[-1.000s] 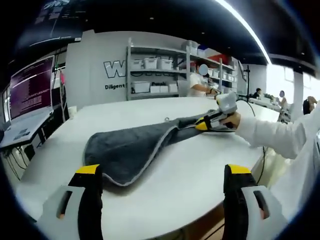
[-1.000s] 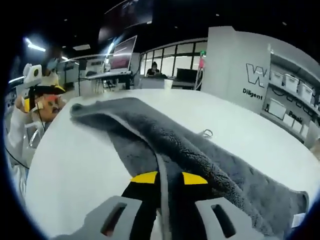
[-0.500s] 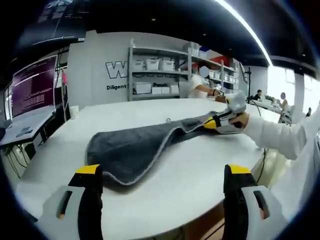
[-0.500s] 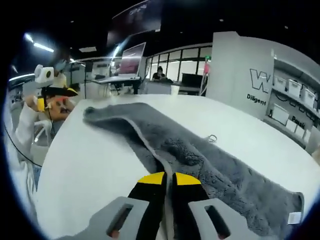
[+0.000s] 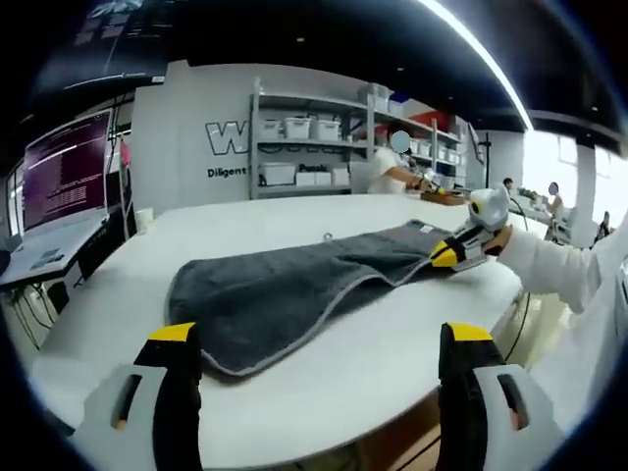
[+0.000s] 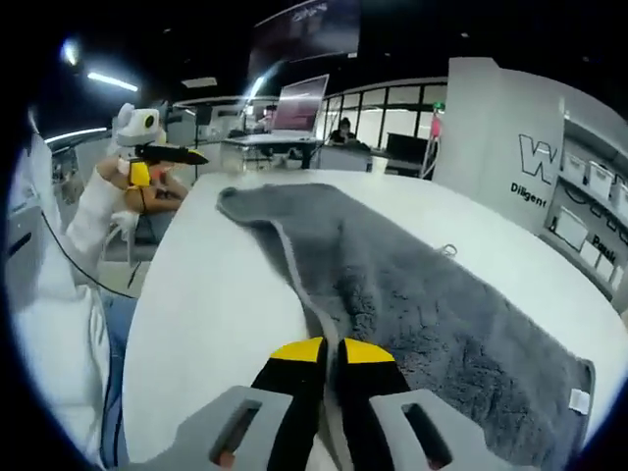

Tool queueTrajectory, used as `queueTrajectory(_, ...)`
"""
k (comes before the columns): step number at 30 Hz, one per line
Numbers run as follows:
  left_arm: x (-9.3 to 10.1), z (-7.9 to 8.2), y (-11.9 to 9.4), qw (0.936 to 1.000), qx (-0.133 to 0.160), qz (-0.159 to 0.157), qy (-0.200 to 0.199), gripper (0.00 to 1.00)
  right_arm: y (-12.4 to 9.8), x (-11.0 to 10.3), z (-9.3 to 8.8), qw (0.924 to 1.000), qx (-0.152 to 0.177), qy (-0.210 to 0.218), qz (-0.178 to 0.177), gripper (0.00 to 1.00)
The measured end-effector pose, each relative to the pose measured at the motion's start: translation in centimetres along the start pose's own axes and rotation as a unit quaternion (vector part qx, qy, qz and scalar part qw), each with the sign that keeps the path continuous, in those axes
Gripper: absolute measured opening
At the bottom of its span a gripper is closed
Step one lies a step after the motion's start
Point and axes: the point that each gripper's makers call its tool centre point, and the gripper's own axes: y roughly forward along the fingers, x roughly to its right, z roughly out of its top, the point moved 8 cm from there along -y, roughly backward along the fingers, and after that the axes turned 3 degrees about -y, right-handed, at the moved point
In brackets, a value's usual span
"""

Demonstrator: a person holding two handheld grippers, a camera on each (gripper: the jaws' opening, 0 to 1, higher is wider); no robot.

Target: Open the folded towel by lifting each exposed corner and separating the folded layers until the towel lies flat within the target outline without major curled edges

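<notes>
A dark grey towel (image 5: 285,285) with a pale hem lies spread along the white round table (image 5: 392,343). In the left gripper view my left gripper (image 5: 321,339) stands open at the near table edge, short of the towel and holding nothing. My right gripper (image 5: 444,257) is at the towel's right end, shut on its edge, with a white sleeve (image 5: 559,270) behind it. In the right gripper view my right gripper (image 6: 331,351) pinches the hem of the towel (image 6: 422,304). A white label (image 6: 579,400) marks one corner. The left gripper (image 6: 184,155) shows at the far left.
Shelves with white bins (image 5: 304,147) and people at benches stand behind the table. A monitor (image 5: 61,172) is at the left, a small cup (image 5: 144,218) near the table's far side. Bare tabletop (image 6: 216,294) runs along the towel's hem.
My right gripper has drawn the towel's edge outward toward the table's rim, so the raised fold has dropped and the towel lies wider and flatter. The left gripper has stayed open in place.
</notes>
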Motion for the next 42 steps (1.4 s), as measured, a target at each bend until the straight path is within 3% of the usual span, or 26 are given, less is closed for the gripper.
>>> queueTrajectory(7,0.4,-0.1,0.0,1.0,0.0,-0.002,0.001,1.0,-2.0,-1.7,-1.0,0.9997,-0.015,-0.011,0.017,0.0)
queueTrajectory(18,0.2,-0.1,-0.6,1.0,0.002,-0.001,-0.001,1.0,-3.4,-4.7,-2.4,0.9975,-0.043,-0.021,0.051,0.0)
queueTrajectory(27,0.1,-0.4,-0.6,1.0,0.0,-0.003,-0.007,1.0,-4.1,-5.4,-2.8,0.998,-0.042,-0.025,0.039,0.04)
queueTrajectory(29,0.0,-0.4,-0.8,1.0,0.002,-0.003,-0.007,1.0,-4.9,-5.2,-2.6,0.9994,-0.026,-0.015,0.017,0.11)
queueTrajectory(33,-0.3,-0.5,-1.1,0.9999,0.002,-0.001,-0.011,1.0,-6.8,-4.8,-2.0,0.9992,-0.001,0.01,-0.039,0.38)
queueTrajectory(35,-0.6,-0.7,-1.1,0.9998,0.003,0.0,-0.019,1.0,-8.0,-4.5,-1.7,0.9975,0.012,0.012,-0.069,0.44)
queueTrajectory(38,-1.2,-1.2,-0.9,0.9994,0.0,0.007,-0.033,1.0,-10.9,-3.6,-1.4,0.9862,0.057,0.043,-0.15,0.52)
queueTrajectory(40,-1.3,-1.3,-0.9,0.9993,-0.002,0.011,-0.035,1.0,-11.7,-3.4,-1.5,0.9822,0.066,0.052,-0.168,0.57)
queueTrajectory(42,-1.8,-1.6,-0.8,0.9989,-0.006,0.019,-0.043,1.0,-13.9,-2.9,-2.0,0.9699,0.083,0.071,-0.218,0.61)
